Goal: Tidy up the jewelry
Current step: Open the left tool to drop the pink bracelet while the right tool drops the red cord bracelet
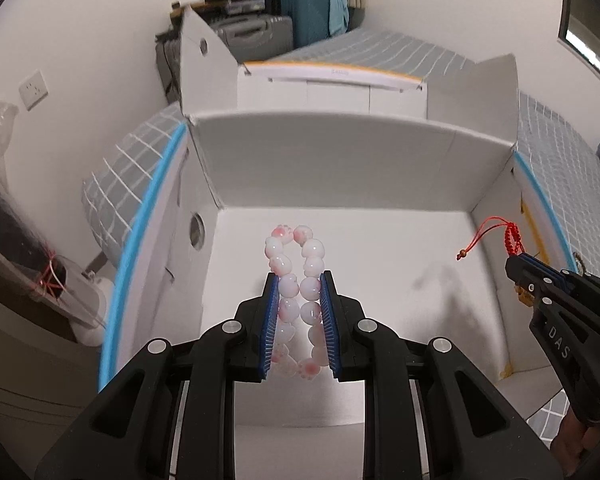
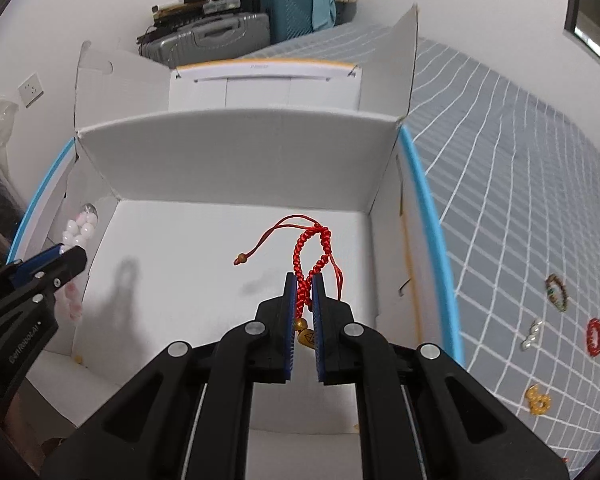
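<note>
A: Left gripper [image 1: 299, 280]: jaws narrowed and clamped on the pink-and-white bead bracelet [image 1: 296, 292]. Confirm position.

B: Confirmed. The bracelet is squeezed into a long loop between the blue pads [image 1: 271, 320]; its far end sticks out past the fingertips. It hangs over the floor of the open white cardboard box [image 1: 340, 168], not touching it. From the right wrist view, the same gripper [image 2: 66, 256] sits at the box's left wall.

A: Right gripper [image 2: 302, 280]: state?

B: Jaws nearly closed, gripping the red braided cord bracelet [image 2: 312, 252]. The braid loops up beyond the fingertips, a loose cord ending in a small brown bead trails left, and a gold charm [image 2: 305, 336] sits between the pads. It is also held above the box floor.

A: Items right of the box?

B: On the grey checked bedsheet [image 2: 500, 200], well apart from the box: a green-and-brown bead bracelet [image 2: 557, 293], a silver piece [image 2: 532, 335], a red bead bracelet [image 2: 595, 337], and a yellow piece [image 2: 538, 400].
</note>
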Available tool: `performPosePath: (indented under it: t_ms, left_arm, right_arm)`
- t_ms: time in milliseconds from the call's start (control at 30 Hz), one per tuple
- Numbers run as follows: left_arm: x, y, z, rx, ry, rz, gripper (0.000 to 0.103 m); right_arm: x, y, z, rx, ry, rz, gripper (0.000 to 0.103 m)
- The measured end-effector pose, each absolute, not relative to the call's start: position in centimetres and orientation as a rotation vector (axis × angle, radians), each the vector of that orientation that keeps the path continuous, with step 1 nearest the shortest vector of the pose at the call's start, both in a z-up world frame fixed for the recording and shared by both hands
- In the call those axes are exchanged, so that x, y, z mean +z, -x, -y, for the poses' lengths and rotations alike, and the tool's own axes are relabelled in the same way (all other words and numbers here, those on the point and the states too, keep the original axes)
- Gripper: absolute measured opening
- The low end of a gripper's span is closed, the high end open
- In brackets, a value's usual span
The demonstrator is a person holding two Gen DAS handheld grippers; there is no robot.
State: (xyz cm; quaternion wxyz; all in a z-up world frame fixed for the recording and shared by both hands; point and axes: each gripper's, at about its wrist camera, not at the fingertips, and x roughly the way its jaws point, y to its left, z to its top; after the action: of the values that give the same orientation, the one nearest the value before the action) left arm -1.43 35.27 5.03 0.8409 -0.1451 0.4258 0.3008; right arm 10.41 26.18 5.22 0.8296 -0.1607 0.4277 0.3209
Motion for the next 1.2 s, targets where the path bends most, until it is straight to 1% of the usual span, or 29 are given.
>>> performPosePath:
  t_ms: [267,300,433,467,533,567,600,633,700,733,800,833,900,933,1000,1133,1200]
  left_arm:
    - [4.0,1.0,-35.4,0.640,0.314,-0.939,0.021]
    - [3.9,1.0,-35.4,0.643,0.310,-0.943,0.021]
    - [3.7,1.1,-35.7,0.651,0.312,-0.950,0.021]
    - [3.7,1.0,-35.7,0.654,0.313,-0.952,0.023]
    - [3.8,1.0,-35.8,0.658,0.312,-0.950,0.025]
    - [3.8,1.0,-35.8,0.659,0.310,-0.949,0.025]
    - [3.9,1.1,-35.8,0.659,0.309,-0.949,0.025]
    - [4.0,1.1,-35.7,0.654,0.312,-0.946,0.027]
    - [4.1,1.1,-35.7,0.657,0.310,-0.942,0.039]
    - [4.3,1.2,-35.6,0.662,0.304,-0.938,0.041]
    - [4.6,1.4,-35.5,0.667,0.300,-0.928,0.053]
    - [4.9,1.5,-35.4,0.674,0.293,-0.916,0.057]
    - [5.3,1.8,-35.4,0.688,0.285,-0.900,0.074]
    - [5.5,1.9,-35.4,0.700,0.277,-0.892,0.076]
    - [5.5,2.0,-35.5,0.710,0.268,-0.889,0.080]
    - [5.7,2.3,-35.8,0.712,0.277,-0.874,0.087]
    - [5.9,2.4,-35.8,0.707,0.279,-0.861,0.092]
  right_arm:
    - [3.1,-11.1,-26.6,0.655,0.341,-0.982,0.008]
    - [3.1,-11.1,-26.6,0.654,0.338,-0.984,0.010]
    - [3.3,-11.2,-26.4,0.656,0.330,-0.985,0.010]
    - [3.3,-11.2,-26.4,0.654,0.330,-0.985,0.011]
    - [3.3,-11.2,-26.5,0.657,0.328,-0.985,0.015]
    - [3.4,-11.2,-26.4,0.656,0.325,-0.982,0.020]
    - [3.5,-11.1,-26.4,0.658,0.320,-0.979,0.027]
    - [3.7,-11.1,-26.3,0.661,0.317,-0.975,0.030]
    - [3.9,-10.8,-26.4,0.670,0.315,-0.964,0.043]
    - [4.1,-10.7,-26.4,0.675,0.314,-0.958,0.046]
    - [4.5,-10.3,-26.3,0.692,0.310,-0.945,0.057]
    - [4.7,-10.1,-26.3,0.700,0.308,-0.940,0.059]
    - [5.2,-9.7,-26.3,0.705,0.310,-0.921,0.070]
    - [5.5,-9.5,-26.2,0.707,0.306,-0.911,0.072]
    - [6.2,-9.2,-25.9,0.714,0.288,-0.891,0.080]
    - [7.5,-9.0,-25.3,0.689,0.272,-0.846,0.086]
    - [8.0,-9.0,-24.9,0.678,0.255,-0.827,0.090]
